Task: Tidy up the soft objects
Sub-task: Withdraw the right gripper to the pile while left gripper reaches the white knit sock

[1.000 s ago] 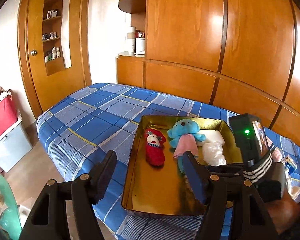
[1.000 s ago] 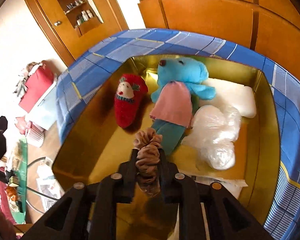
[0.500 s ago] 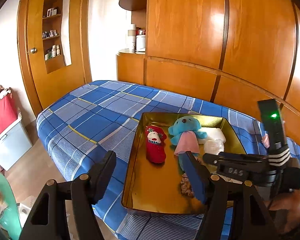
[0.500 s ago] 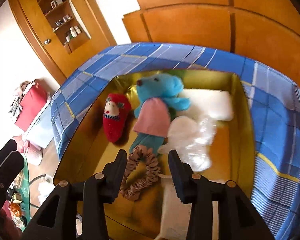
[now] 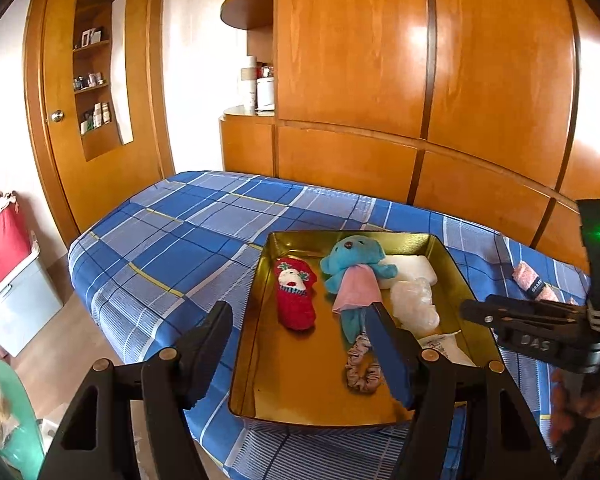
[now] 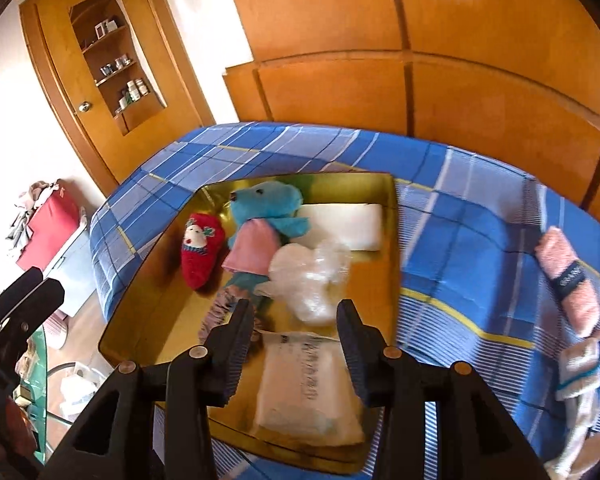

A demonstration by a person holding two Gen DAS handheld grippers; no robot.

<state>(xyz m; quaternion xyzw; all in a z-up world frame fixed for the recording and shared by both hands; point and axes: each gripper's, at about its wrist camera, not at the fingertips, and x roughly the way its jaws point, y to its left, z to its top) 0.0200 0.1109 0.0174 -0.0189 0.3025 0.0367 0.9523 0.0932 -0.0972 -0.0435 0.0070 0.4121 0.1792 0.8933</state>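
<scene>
Now, working down from the biggest thing, the bed [image 5: 188, 232] with its blue checked cover carries everything, and the gold tray [image 5: 256, 344] sits on it toward my near edge. Inside the tray lie the blue teddy [image 6: 266, 204] in its pink dress, a red sock [image 5: 294, 296] to its left, a white pad [image 6: 348, 224] behind, a crumpled clear bag [image 6: 312, 276], a flat white packet [image 6: 304, 384] at the front, and the small brown hair tie [image 5: 362, 368] by the teddy's feet.

Outside the tray, on the cover to the right, lies a rolled pink towel [image 6: 568, 276] with a dark band, with a few more small pieces beyond it that I cannot make out.

My right gripper [image 6: 296, 344] hangs over the front of the tray, jaws spread and empty. My left gripper [image 5: 300, 356] sits near the tray's front left corner, jaws also spread with nothing between them.

I judge the step in hand to be fetching the next soft piece, most likely the pink towel. To do it well, I should lift clear of the tray wall before swinging right, come down across the roll's narrow width near the band, and close gently enough not to drag the cover up with it.
</scene>
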